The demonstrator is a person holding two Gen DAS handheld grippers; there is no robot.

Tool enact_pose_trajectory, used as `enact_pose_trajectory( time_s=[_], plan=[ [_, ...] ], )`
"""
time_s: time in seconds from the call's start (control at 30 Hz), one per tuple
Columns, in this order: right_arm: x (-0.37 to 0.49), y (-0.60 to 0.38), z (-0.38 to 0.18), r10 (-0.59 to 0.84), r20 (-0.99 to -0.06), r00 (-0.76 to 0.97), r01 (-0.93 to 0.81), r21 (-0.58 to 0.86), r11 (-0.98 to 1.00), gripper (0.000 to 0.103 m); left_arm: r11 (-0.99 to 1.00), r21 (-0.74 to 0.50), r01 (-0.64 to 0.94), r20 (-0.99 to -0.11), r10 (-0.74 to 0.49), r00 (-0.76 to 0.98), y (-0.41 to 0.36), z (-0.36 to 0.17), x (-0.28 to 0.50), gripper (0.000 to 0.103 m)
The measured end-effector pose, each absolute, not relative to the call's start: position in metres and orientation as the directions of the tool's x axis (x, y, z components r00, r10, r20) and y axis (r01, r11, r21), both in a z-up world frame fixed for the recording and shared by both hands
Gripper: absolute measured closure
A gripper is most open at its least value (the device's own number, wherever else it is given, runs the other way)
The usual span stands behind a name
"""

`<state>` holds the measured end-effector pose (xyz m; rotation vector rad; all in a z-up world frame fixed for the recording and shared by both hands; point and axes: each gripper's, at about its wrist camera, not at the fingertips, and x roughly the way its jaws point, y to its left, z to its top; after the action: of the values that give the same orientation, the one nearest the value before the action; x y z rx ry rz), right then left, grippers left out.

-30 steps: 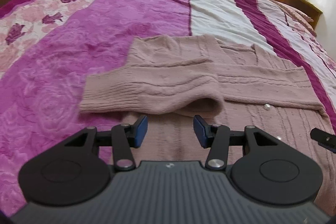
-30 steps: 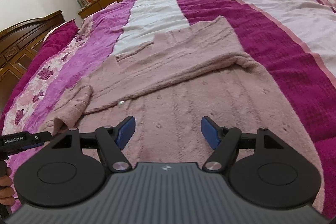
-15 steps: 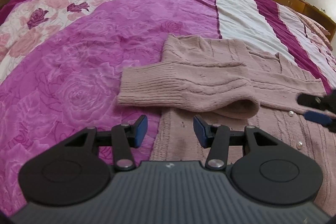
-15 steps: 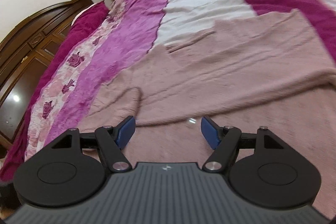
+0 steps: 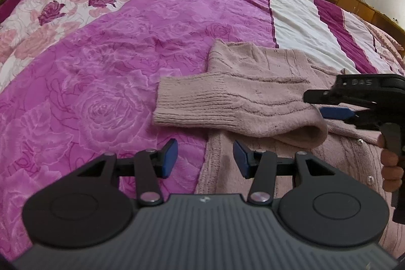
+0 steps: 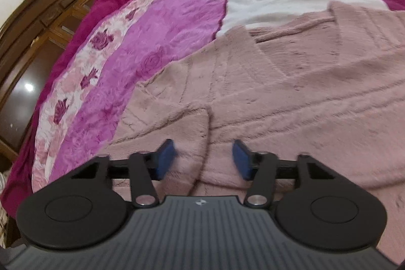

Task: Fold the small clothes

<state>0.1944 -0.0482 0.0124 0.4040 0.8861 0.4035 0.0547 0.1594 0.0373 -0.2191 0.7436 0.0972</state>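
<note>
Both hand-held grippers, left (image 5: 205,158) and right (image 6: 203,160), gape above the pink cardigan (image 5: 253,103).

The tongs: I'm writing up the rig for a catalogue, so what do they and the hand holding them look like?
The left tongs and right tongs look alike: blue pads on black linkage arms with silver pivot pins, two round black discs, and a ribbed grey body bearing a small white logo. In the left wrist view, the right tongs show pale lettering on top, gripped by a bare hand. No cables or sleeves are visible.
</note>
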Motion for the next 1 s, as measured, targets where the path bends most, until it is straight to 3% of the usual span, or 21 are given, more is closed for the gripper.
enact_pose_trajectory(
  time_s=[0.07,0.13,0.37,0.5,0.6,0.73,0.8,0.87,0.93,1.0],
  plan=[
    [0.202,-0.040,0.011,0.506,-0.664,0.550,-0.199,0.485,0.852,0.082,0.974,-0.166,-0.155,-0.673,0.003,0.740,0.160,0.035,0.061,0.053],
    [0.209,-0.029,0.015,0.493,-0.672,0.553,-0.225,0.449,0.865,0.094,0.973,-0.159,-0.168,-0.679,0.016,0.734,0.161,0.033,0.069,0.053],
    [0.211,0.001,0.066,0.456,-0.562,0.690,-0.420,0.202,0.885,0.095,0.969,-0.146,-0.202,-0.682,0.050,0.730,0.162,0.027,0.078,0.053],
    [0.216,0.003,0.054,0.360,-0.608,0.707,-0.381,0.101,0.919,0.095,0.971,-0.132,-0.201,-0.684,0.058,0.727,0.162,0.023,0.078,0.053],
    [0.219,-0.007,0.027,0.315,-0.653,0.688,-0.334,0.101,0.937,0.095,0.974,-0.119,-0.194,-0.682,0.062,0.728,0.161,0.023,0.078,0.053],
    [0.220,-0.018,0.004,0.327,-0.657,0.679,-0.298,0.161,0.941,0.093,0.973,-0.123,-0.197,-0.685,0.060,0.726,0.162,0.025,0.077,0.053],
    [0.217,-0.019,0.006,0.331,-0.655,0.679,-0.292,0.172,0.941,0.081,0.971,-0.129,-0.200,-0.687,0.058,0.724,0.164,0.028,0.075,0.053],
    [0.211,-0.018,0.011,0.320,-0.649,0.690,-0.282,0.166,0.945,0.063,0.969,-0.134,-0.207,-0.691,0.058,0.721,0.167,0.030,0.073,0.053],
    [0.201,-0.018,0.018,0.318,-0.626,0.712,-0.287,0.154,0.946,0.055,0.968,-0.131,-0.213,-0.696,0.063,0.715,0.169,0.032,0.071,0.053],
    [0.188,-0.019,0.025,0.325,-0.599,0.732,-0.300,0.144,0.943,0.052,0.968,-0.121,-0.218,-0.701,0.072,0.710,0.171,0.035,0.069,0.053]
  ],
)
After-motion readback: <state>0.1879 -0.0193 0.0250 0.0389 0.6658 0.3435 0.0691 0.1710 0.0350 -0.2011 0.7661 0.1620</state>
